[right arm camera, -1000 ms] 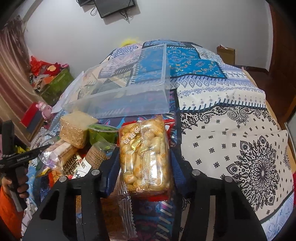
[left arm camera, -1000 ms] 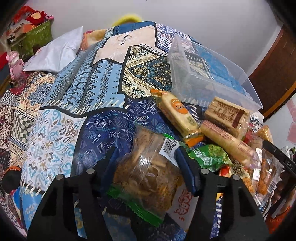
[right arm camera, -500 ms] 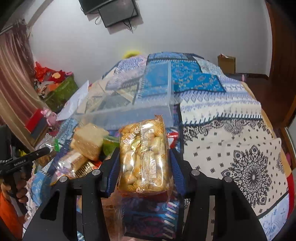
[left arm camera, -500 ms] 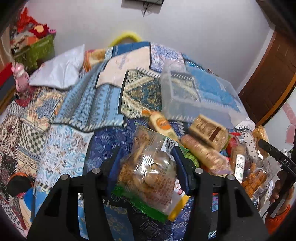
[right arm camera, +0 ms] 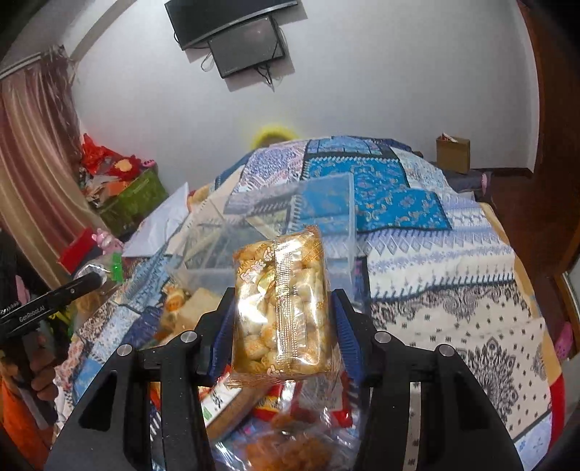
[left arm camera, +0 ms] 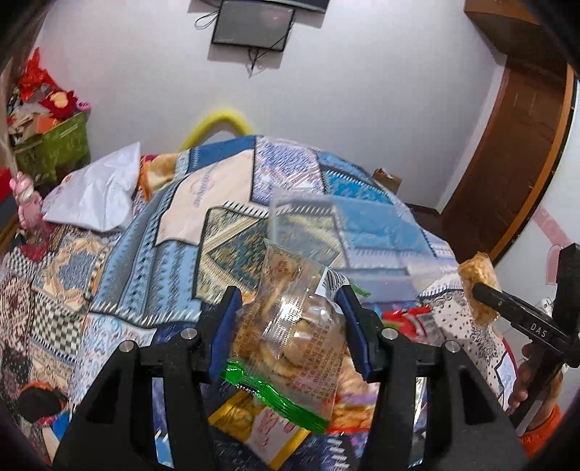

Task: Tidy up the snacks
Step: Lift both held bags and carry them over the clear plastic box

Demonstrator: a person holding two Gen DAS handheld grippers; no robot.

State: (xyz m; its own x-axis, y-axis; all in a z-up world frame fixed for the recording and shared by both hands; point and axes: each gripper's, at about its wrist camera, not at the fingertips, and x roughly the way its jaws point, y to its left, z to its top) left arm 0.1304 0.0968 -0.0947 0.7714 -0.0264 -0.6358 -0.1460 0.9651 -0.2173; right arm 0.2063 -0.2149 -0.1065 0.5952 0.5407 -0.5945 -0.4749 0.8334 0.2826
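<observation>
My left gripper [left arm camera: 288,308] has its jaws closed on a clear, green-edged cookie bag [left arm camera: 290,340], lifted over the snack pile [left arm camera: 253,424] at six o'clock. My right gripper [right arm camera: 281,311] clamps a puffed-snack pack [right arm camera: 281,304] upright above more packets [right arm camera: 286,434]. Ahead at twelve o'clock, partly hidden behind each held pack, the clear plastic bin [right arm camera: 326,217] sits on the quilted bed [right arm camera: 453,261]. Beyond it are a white pillow [left arm camera: 98,195] at ten and wall screens [right arm camera: 235,32].
</observation>
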